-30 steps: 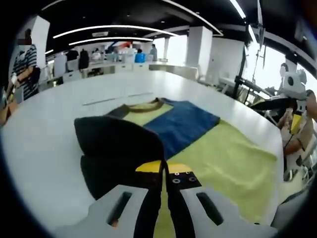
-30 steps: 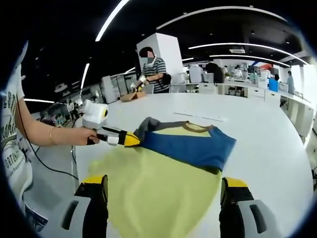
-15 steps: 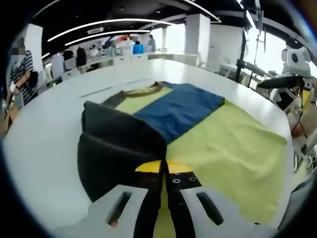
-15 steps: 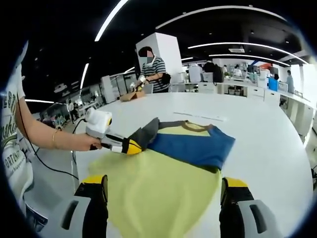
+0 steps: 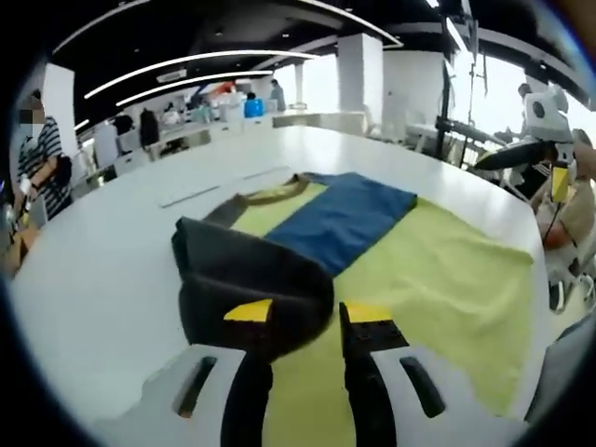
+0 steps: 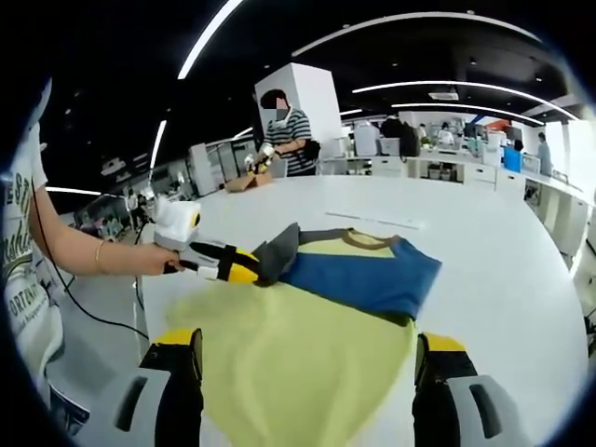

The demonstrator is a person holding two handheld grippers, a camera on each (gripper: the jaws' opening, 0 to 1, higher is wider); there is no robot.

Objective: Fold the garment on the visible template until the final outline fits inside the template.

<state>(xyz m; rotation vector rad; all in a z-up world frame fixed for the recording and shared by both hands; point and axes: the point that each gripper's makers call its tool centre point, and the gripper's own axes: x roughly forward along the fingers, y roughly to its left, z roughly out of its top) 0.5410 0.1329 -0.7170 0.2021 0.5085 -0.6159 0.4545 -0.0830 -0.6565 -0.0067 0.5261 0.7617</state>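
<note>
A yellow garment lies flat on the white table. Its blue sleeve is folded across the chest, and its dark grey sleeve is folded inward on the left. My left gripper is open, with its yellow tips just short of the dark sleeve's edge and nothing between them. In the right gripper view, a hand holds the left gripper next to the dark sleeve. My right gripper stands wide open over the hem end of the yellow body, with nothing between its jaws. The blue sleeve lies beyond.
Pale strips lie on the table beyond the collar. A person in a striped shirt stands at the table's far side with a brown box. Desks and other people fill the background. The holder's arm and cable are at the left.
The left gripper's jaws have opened and let go of the dark sleeve, which now lies folded on the garment. The right gripper stays open and still.
</note>
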